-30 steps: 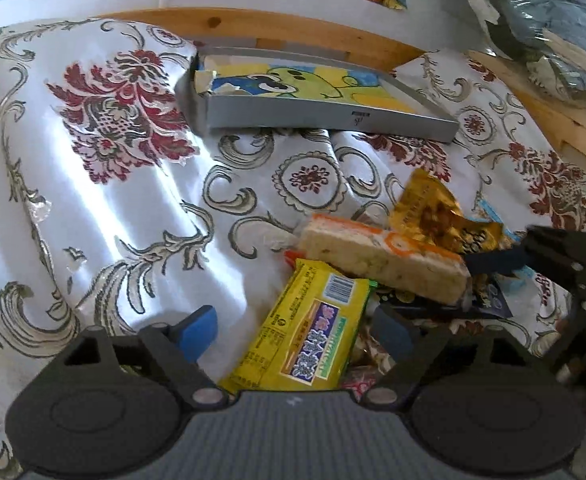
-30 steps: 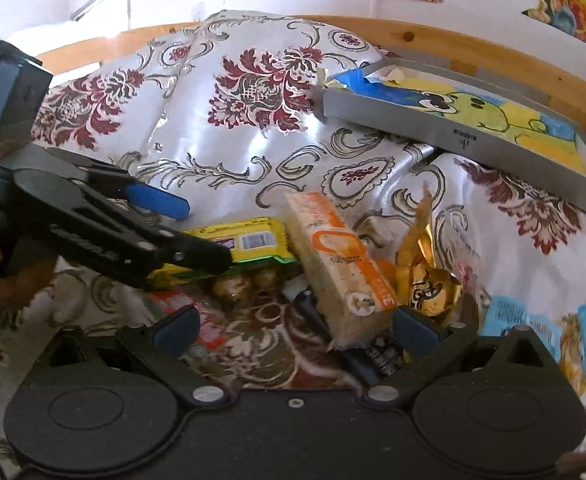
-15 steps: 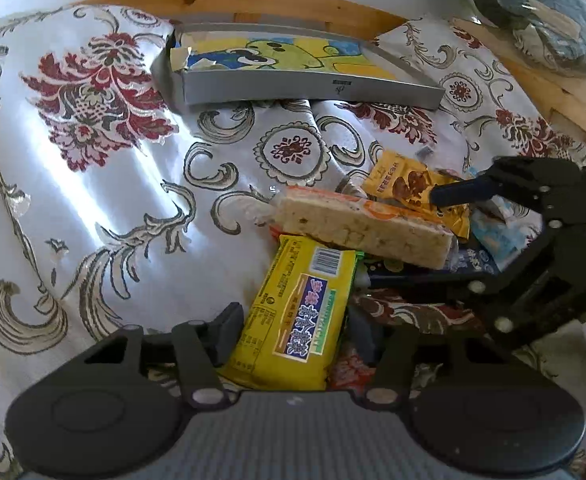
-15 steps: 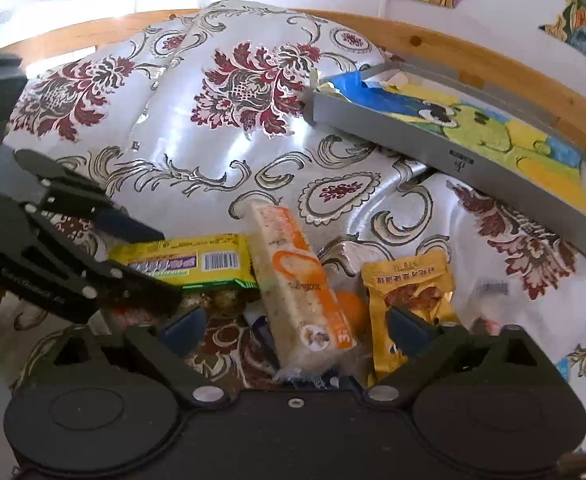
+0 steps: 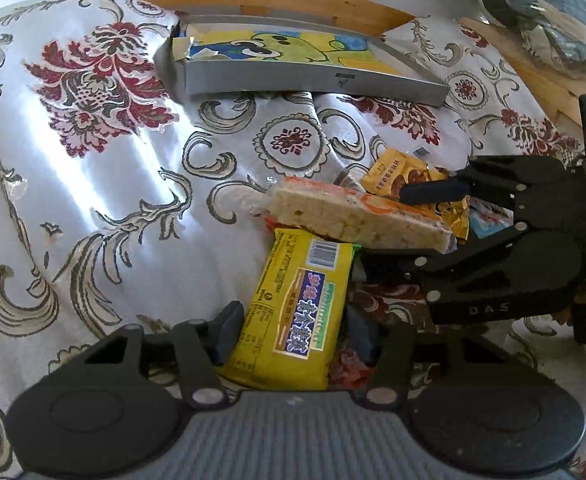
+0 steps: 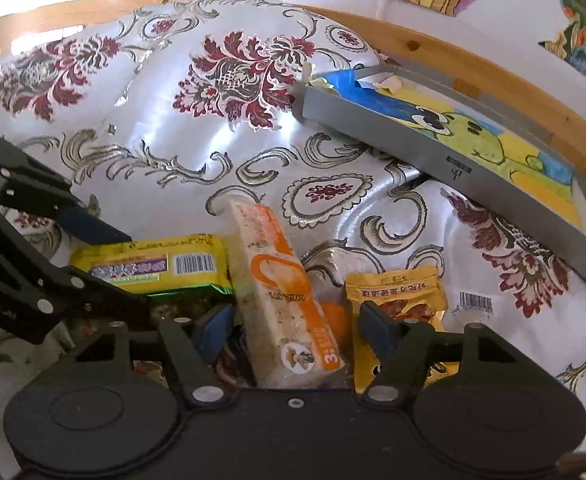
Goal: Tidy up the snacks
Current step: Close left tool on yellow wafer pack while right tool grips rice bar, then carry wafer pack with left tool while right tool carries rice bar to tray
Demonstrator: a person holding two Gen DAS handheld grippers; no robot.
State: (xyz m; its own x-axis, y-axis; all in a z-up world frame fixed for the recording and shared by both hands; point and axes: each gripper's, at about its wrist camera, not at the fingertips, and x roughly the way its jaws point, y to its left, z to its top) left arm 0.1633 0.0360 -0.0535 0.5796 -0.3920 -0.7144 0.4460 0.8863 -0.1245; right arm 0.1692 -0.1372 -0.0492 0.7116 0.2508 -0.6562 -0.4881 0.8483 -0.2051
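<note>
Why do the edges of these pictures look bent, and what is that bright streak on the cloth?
Left wrist view: fisheye lens bows the grey tray and wooden rail; sunlight glares in pale streaks on the satin cloth. Right wrist view: same bending of the tray, sheen on the cloth; corners go dark.

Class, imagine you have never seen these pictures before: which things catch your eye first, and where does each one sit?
A small heap of snacks lies on the flowered cloth: a yellow packet between the left gripper fingers, and a pale rice bar between the right gripper fingers. Beyond the heap sits a shallow grey tray with a cartoon picture inside, before a wooden rail.
</note>
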